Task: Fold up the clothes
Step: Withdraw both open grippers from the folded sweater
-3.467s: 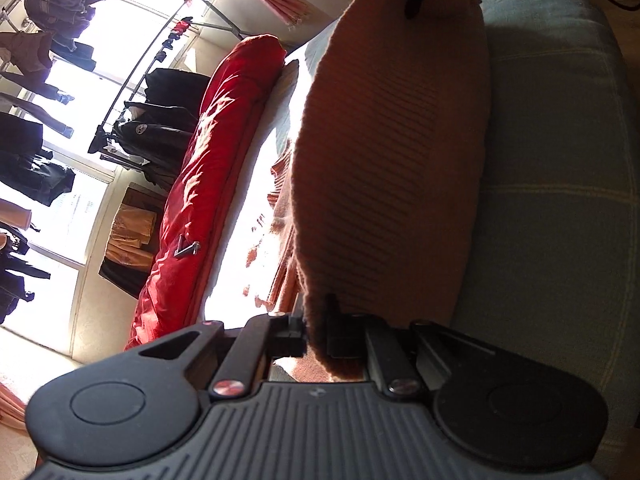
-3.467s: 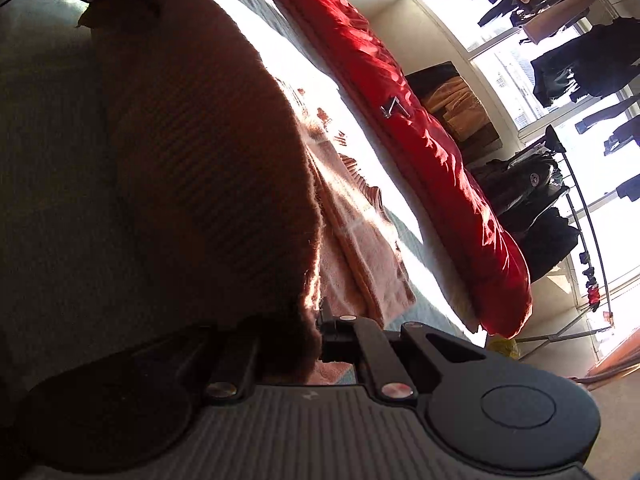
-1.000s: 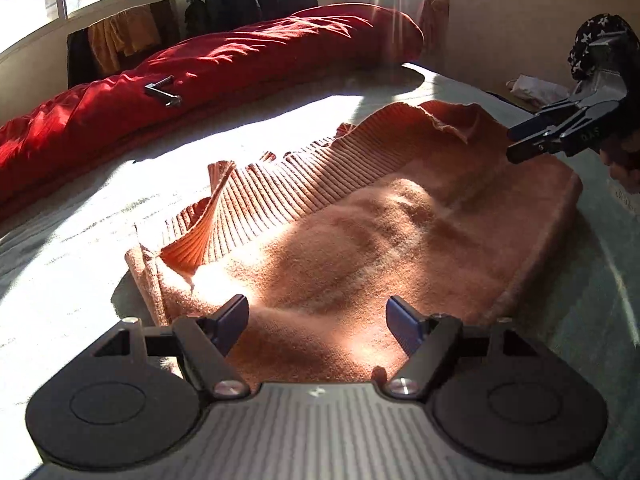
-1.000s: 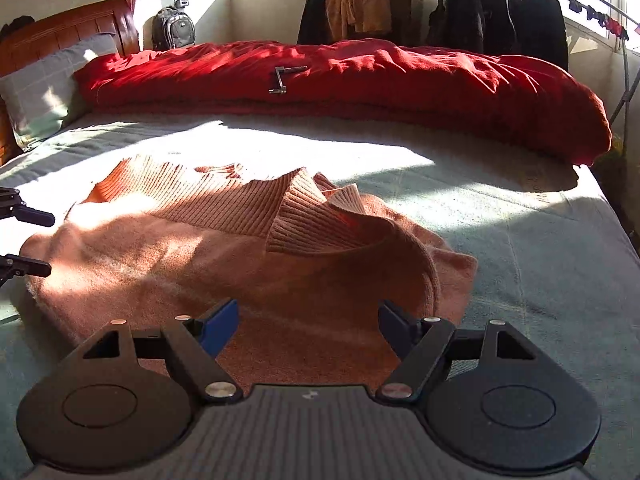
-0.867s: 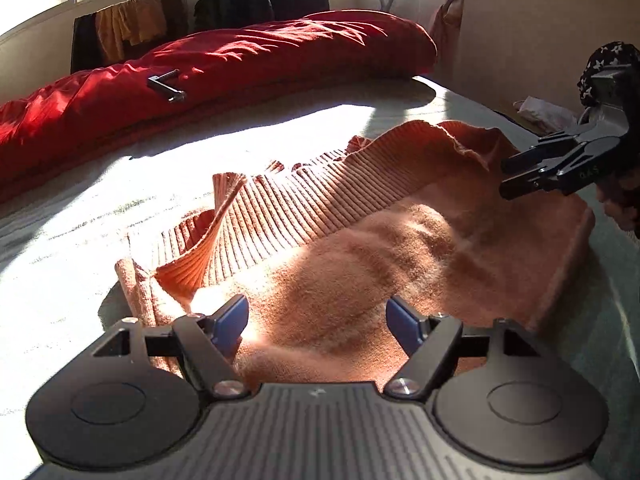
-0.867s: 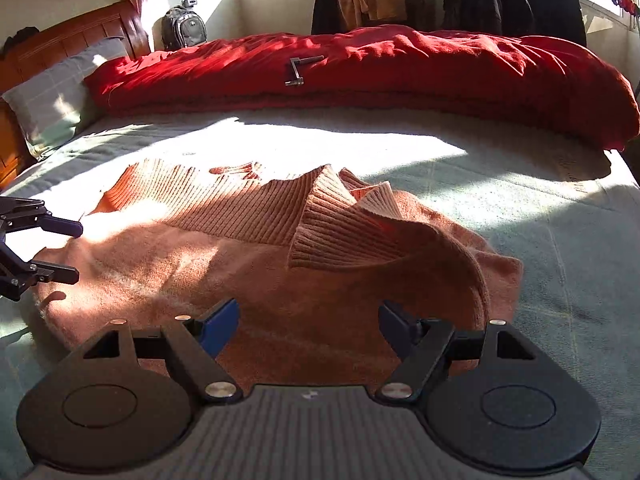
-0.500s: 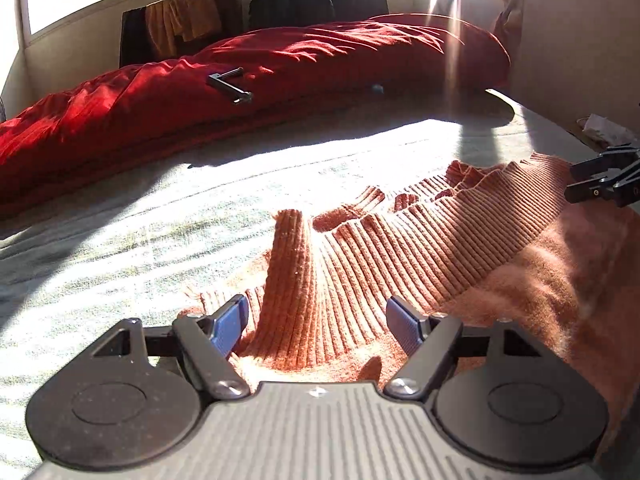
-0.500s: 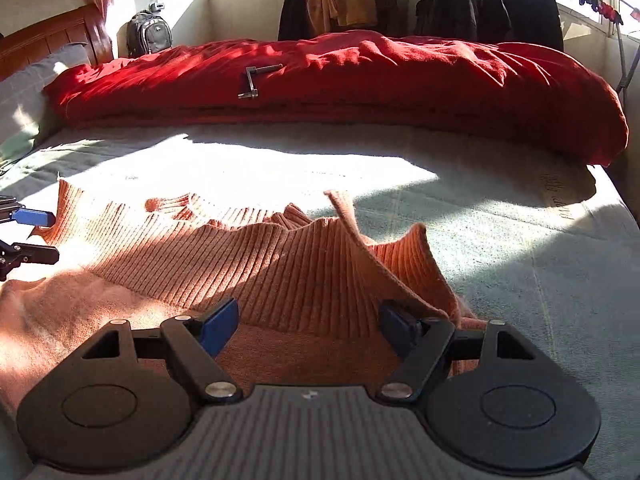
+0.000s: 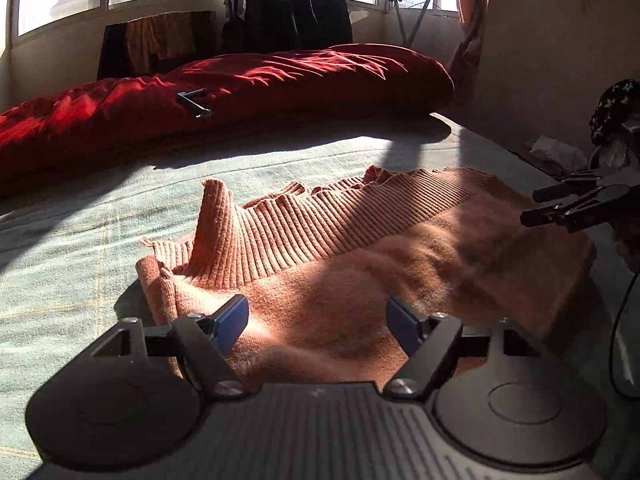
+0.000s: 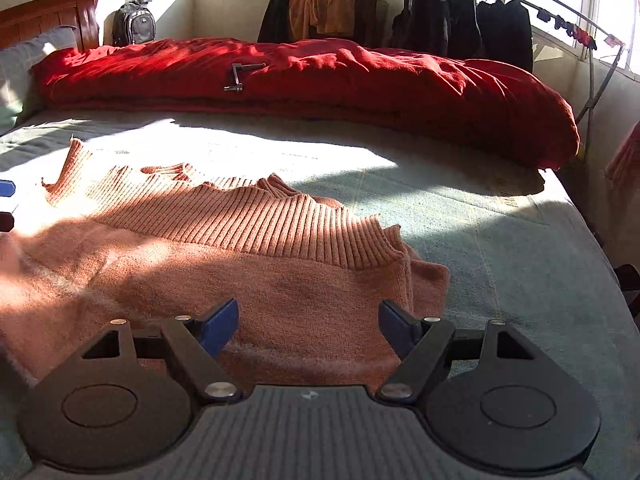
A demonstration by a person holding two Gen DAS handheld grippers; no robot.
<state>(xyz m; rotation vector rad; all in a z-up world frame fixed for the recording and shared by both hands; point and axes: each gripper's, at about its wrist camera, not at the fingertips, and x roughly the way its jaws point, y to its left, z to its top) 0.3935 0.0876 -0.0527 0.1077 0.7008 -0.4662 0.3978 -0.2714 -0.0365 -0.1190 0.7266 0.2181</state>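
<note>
Sweater (image 9: 360,280) dropped flat since release | both jaws wide, empty | left gripper (image 9: 318,320), right gripper (image 10: 308,322) at near edge | long axis crosswise, ribbed hem (image 10: 256,220) beyond

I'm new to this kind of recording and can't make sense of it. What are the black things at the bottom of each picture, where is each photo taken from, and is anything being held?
There is no robot here. A person holds a two-finger gripper in each hand, and each gripper carries a wide-angle camera that looks forward along its fingers. The black shapes at the bottom are the gripper bodies.

One picture comes from the left gripper, the other from the right gripper. The right gripper's fingers also show at the right edge of the left view.

On the green bed cover lies an orange knitted sweater, roughly folded, its ribbed hem rumpled on top. Behind it lies a rolled red duvet.

Both grippers stand open over the sweater's near edge. Nothing is held.
</note>
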